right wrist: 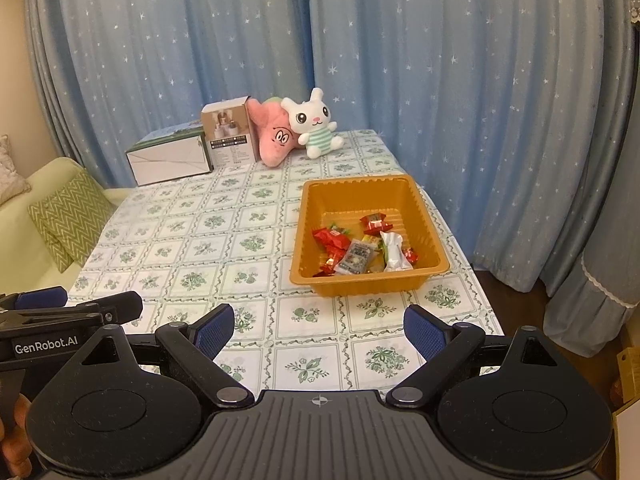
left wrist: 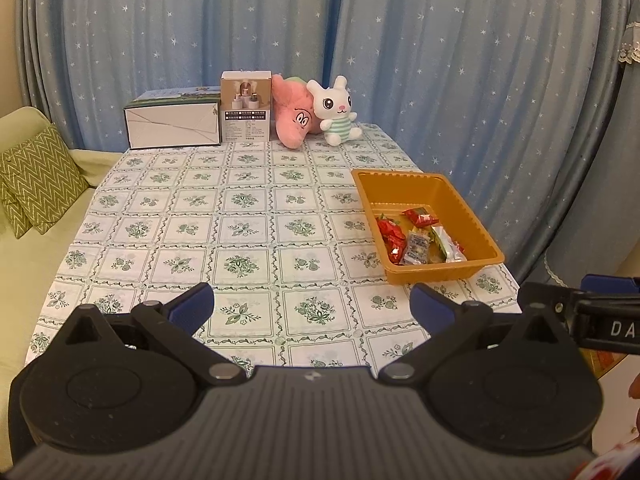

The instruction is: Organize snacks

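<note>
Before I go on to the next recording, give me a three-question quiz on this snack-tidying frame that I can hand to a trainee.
1. True or false: loose snack packets lie on the tablecloth outside the orange tray.
2. Which toy sits nearest the tray? A) the white bunny B) the pink plush C) neither, they are equally far.
3. Fill in: both the left gripper and the right gripper stand ____ with nothing between the fingers.

Key
1. False: every snack in view lies inside the tray, in its near half.
2. A.
3. Open.
</note>
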